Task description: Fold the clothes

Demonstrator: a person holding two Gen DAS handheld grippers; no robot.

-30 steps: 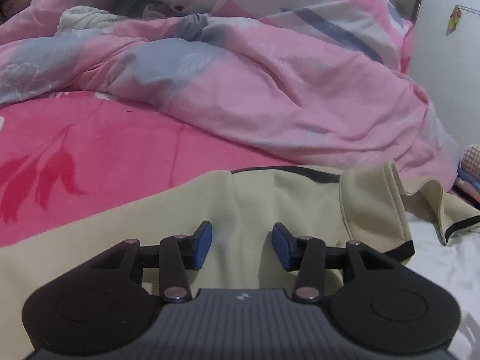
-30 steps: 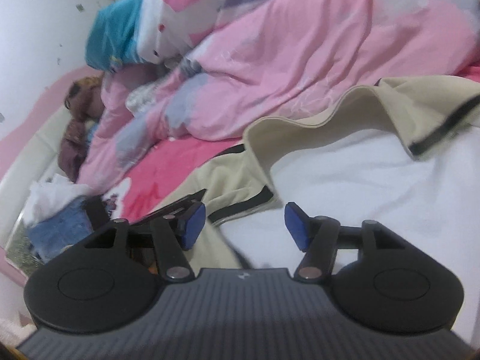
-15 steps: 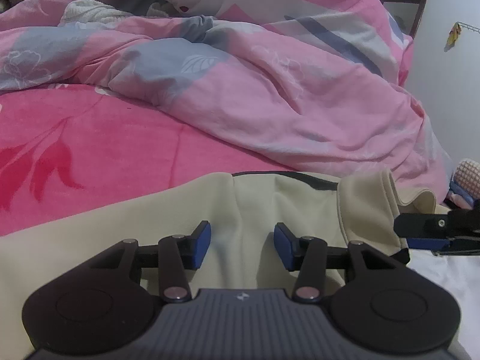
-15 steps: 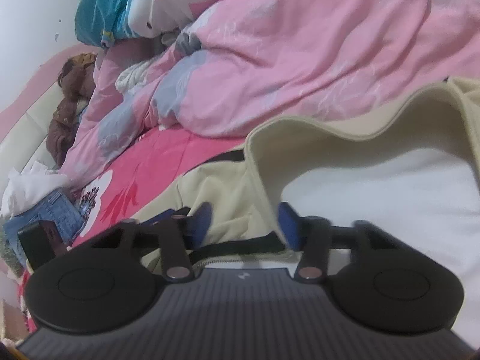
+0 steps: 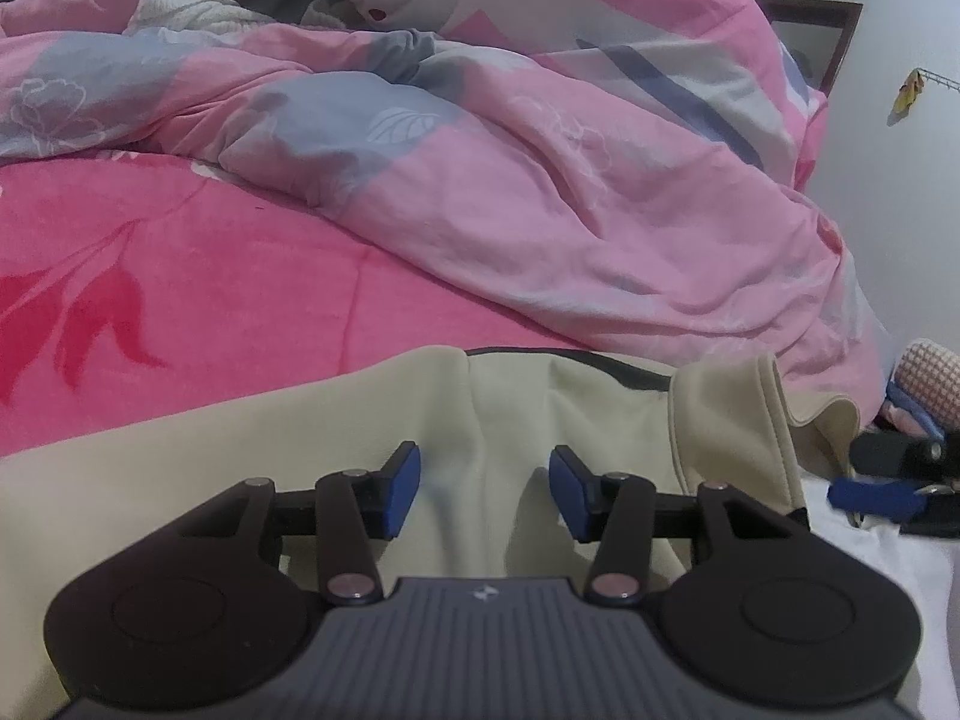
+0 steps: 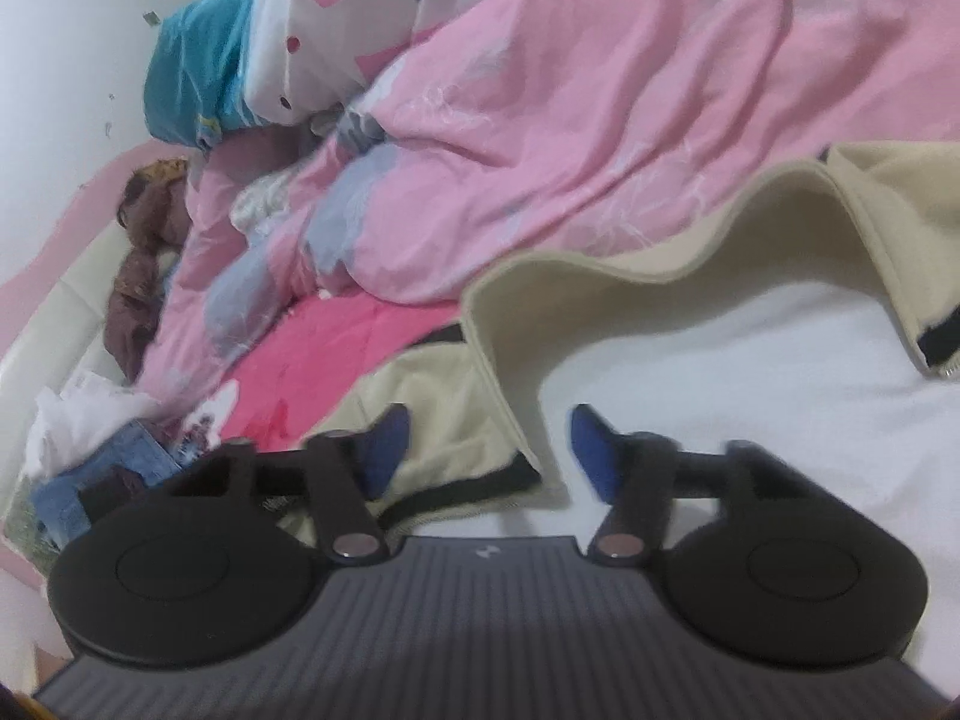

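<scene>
A cream jacket (image 5: pixel 516 420) with black trim and white lining lies on the bed. My left gripper (image 5: pixel 485 489) is open and empty, low over its cream outer cloth. My right gripper (image 6: pixel 489 450) is open, its jaws either side of the jacket's front edge (image 6: pixel 498 384) near the black hem band; white lining (image 6: pixel 750 372) lies to the right. The right gripper's blue fingertip (image 5: pixel 873 495) shows at the right edge of the left wrist view.
A crumpled pink and grey duvet (image 5: pixel 540 192) is heaped behind the jacket. The pink floral bedsheet (image 5: pixel 150 300) lies to the left. Pillows (image 6: pixel 204 78), brown cloth (image 6: pixel 138 276) and folded jeans (image 6: pixel 90 480) sit at the bed's far side.
My right gripper has moved in toward the jacket's front edge and opened wider. It has come into the left wrist view at the right. The left gripper has edged forward slightly.
</scene>
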